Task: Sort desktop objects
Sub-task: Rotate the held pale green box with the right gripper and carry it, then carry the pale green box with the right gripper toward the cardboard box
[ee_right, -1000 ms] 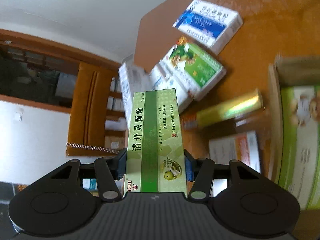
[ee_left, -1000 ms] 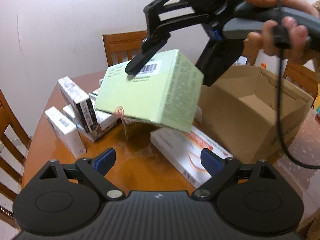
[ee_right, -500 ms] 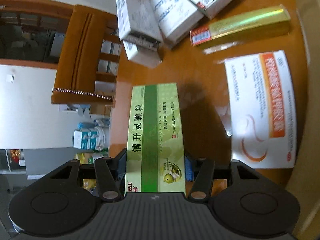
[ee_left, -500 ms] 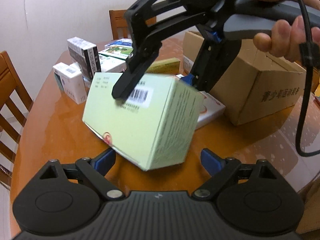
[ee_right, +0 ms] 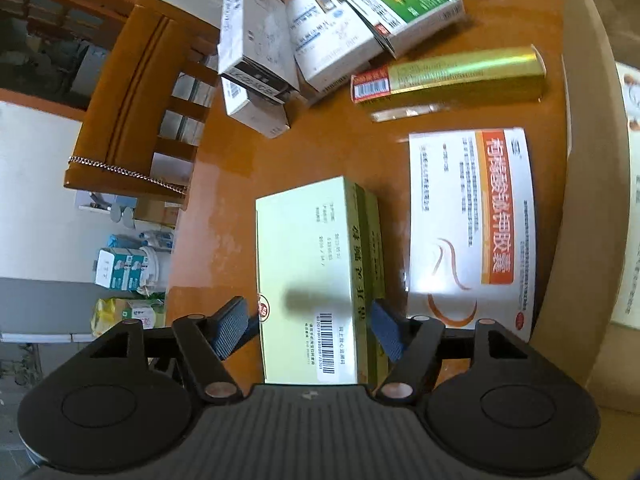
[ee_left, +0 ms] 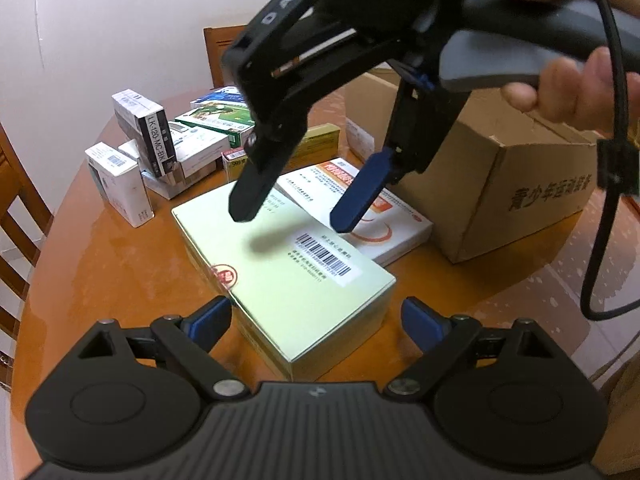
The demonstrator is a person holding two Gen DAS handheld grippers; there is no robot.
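A pale green medicine box lies flat on the wooden table, barcode label up. My right gripper hangs just above the box's far half. Its jaws are opening and the pads stand clear of the box. From the right wrist camera the green box lies under and between the spread fingers of the right gripper. My left gripper is open wide at the box's near corner, with neither pad pressing on it.
An open cardboard carton stands at the right. A flat white and orange box lies between it and the green box. A gold box and several stacked white boxes crowd the far left. Wooden chairs ring the table.
The right gripper brought the green box down from the air onto the table, turned it barcode up, let go and spread its jaws. The left gripper stayed open.
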